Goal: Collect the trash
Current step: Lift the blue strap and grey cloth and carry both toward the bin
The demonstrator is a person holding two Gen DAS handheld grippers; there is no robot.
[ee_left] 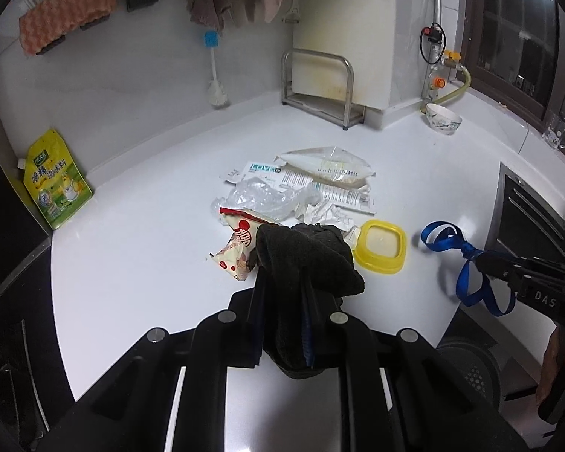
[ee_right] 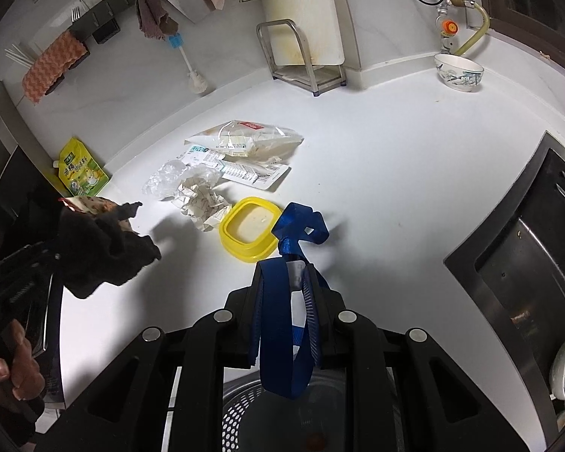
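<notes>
My left gripper (ee_left: 286,263) is shut on a black cloth (ee_left: 305,256) and holds it above the white counter (ee_left: 132,263), near the front edge. It also shows in the right wrist view (ee_right: 105,248). My right gripper (ee_right: 288,269) is shut on a blue ribbon (ee_right: 282,324), which hangs in loops; it also shows in the left wrist view (ee_left: 467,263). On the counter lie a red-and-white snack wrapper (ee_left: 233,248), clear plastic bags (ee_left: 267,196), a printed packet (ee_right: 245,169), crumpled paper (ee_right: 199,203) and a yellow lid (ee_right: 250,233).
A perforated grey bin (ee_right: 282,414) sits below the counter's front edge under my right gripper. A yellow-green pouch (ee_left: 56,180) leans at the left wall. A bowl (ee_right: 458,71), a metal rack (ee_right: 301,60) and a brush (ee_right: 192,71) stand at the back. A stove (ee_right: 527,263) is at right.
</notes>
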